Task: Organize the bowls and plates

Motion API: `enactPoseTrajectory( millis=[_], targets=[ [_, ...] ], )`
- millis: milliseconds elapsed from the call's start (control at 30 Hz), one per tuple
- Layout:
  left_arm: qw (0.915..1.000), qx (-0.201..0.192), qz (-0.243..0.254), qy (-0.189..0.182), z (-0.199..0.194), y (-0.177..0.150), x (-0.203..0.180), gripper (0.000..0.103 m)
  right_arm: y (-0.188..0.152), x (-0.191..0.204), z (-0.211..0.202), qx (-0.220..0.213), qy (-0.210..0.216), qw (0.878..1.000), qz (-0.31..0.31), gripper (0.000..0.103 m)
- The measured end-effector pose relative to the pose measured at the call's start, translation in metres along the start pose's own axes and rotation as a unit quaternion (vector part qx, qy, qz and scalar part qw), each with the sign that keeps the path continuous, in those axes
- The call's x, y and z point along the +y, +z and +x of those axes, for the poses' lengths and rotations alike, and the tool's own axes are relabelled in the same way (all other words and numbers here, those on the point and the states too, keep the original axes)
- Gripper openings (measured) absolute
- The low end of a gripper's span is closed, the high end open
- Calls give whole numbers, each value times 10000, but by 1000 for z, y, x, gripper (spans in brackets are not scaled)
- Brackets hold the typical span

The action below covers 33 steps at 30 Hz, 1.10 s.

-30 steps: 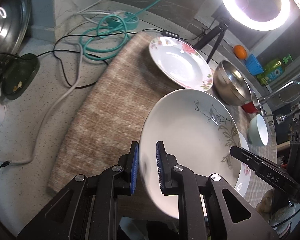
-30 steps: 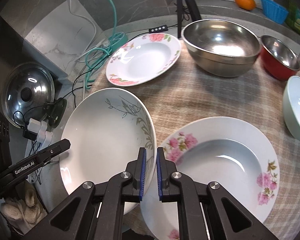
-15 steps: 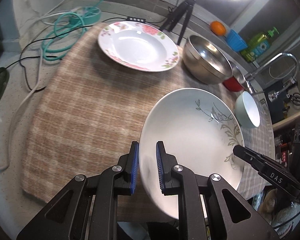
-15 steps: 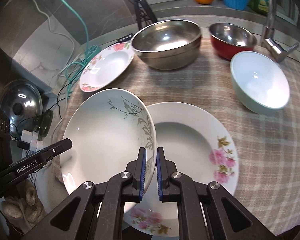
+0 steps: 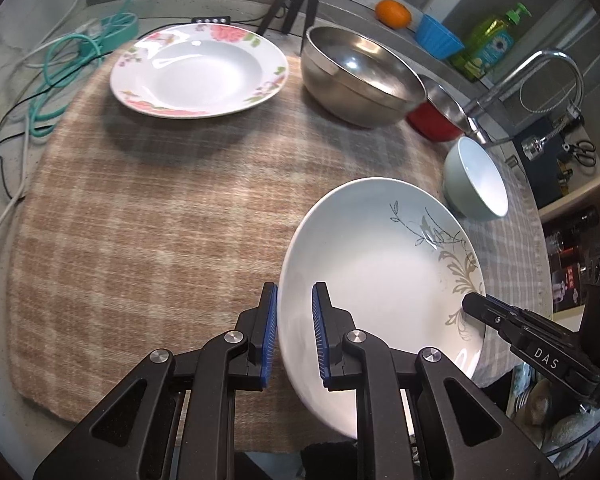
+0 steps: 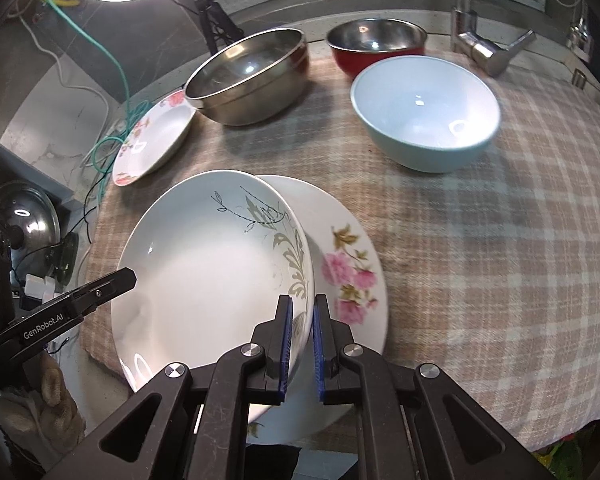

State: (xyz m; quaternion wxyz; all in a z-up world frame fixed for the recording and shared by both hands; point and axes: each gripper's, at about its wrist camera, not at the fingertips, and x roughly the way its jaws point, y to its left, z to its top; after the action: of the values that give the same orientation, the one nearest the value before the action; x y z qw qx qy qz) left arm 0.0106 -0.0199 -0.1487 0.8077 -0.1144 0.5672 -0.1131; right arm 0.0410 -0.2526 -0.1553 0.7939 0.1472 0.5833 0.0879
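Both grippers have carried the leaf plate [image 5: 380, 276] rightward across the cloth [image 5: 160, 220] since a second ago, so it now hangs over the near rose plate instead of beside it. From the left wrist, the left gripper [image 5: 294, 340] has its jaws closed to a narrow gap on the plate's left rim, the blue pads on either side of the edge; the plate tilts, its right edge met by the right gripper [image 5: 476, 304]. Beyond it on the surface sit the far rose plate [image 5: 198, 74], steel bowl [image 5: 360, 80], red bowl [image 5: 436, 120] and pale bowl [image 5: 476, 180]. The near rose plate is hidden here. From the right wrist, the right gripper [image 6: 300, 344] likewise pinches the leaf plate's [image 6: 212, 272] right rim, jaws nearly together, while the left gripper [image 6: 120, 278] reaches its far edge. Underneath lies the near rose plate [image 6: 348, 272], covered on its left and showing on its right; whether the two touch cannot be told. My reading is that stacking is close: the leaf plate needs centring and lowering before either grip lets go, and the far rose plate [image 6: 152, 136] and the bowls remain unsorted.
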Motion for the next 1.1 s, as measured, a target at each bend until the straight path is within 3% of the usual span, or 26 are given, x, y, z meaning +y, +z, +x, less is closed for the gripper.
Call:
enactPoseTrajectory(
  millis=[500,1100],
  targets=[
    [9997,184,178,8,18,-4,-16,15,-10,-23,1,41,-163,9997,169,9],
    [9994,140,300,97,20,0,-18,15,-9,-19,7,53,-276,9996,42,9]
  ],
)
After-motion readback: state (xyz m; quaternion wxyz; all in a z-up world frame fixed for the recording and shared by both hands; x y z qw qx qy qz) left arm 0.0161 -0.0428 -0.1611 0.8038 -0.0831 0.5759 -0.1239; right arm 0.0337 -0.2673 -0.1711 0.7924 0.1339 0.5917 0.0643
